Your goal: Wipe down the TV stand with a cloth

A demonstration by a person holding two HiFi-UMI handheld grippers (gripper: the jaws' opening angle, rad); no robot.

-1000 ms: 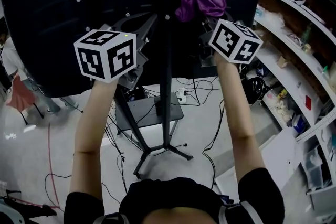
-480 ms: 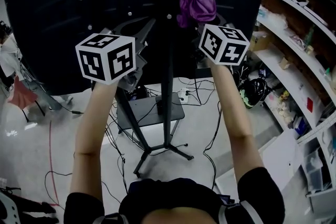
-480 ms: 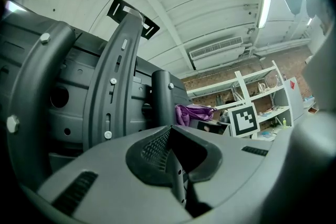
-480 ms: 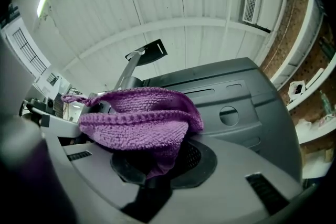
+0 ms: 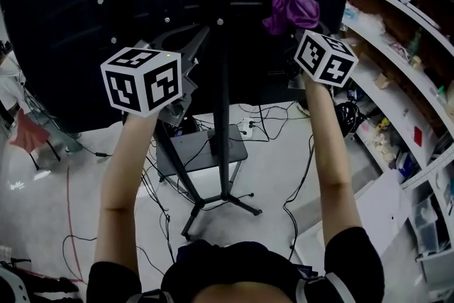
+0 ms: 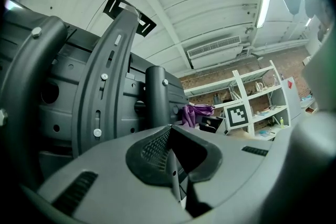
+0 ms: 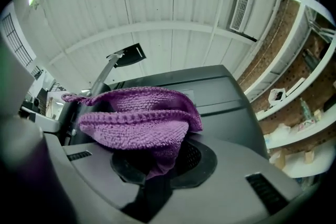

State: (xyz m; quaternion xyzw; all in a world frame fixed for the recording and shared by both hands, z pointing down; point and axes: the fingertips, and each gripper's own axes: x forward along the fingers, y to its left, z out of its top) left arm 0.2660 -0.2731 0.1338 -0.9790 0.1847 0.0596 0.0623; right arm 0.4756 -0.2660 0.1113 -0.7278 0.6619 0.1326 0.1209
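- Large black flat-screen TV back panel (image 5: 71,25), ribbed plastic with screw heads; fills the upper head view; carried on the stand
- Black metal TV stand column (image 5: 221,81), upright and slim, on splayed floor legs (image 5: 227,204) with a small dark shelf (image 5: 202,149) low down; likely stiff and smooth to wipe, but probably top-heavy, so light pressure seems wise
- White open shelving (image 5: 397,74), cluttered, along the right wall; well apart from the work
- Two bare forearms, both stretched forward and raised from black short sleeves; the right arm (image 5: 330,160) reaches further, to the right of the column; the left arm (image 5: 124,167) sits lower, to the column's left
- Left gripper (image 6: 169,136), grey, jaws pressed together with nothing between them; aimed at the column and curved bracket
- Right gripper (image 7: 152,165), grey, jaws pinching a fold of the cloth
- Purple knitted terry cloth (image 7: 136,118), bunched above the right jaws, held up against the TV's back to the right of the column; judged soft, light, limp and easy to snag on screws; best held by a folded edge so a thick wad projects past the jaws
- Loose black cables (image 5: 284,188) on the pale floor round the legs
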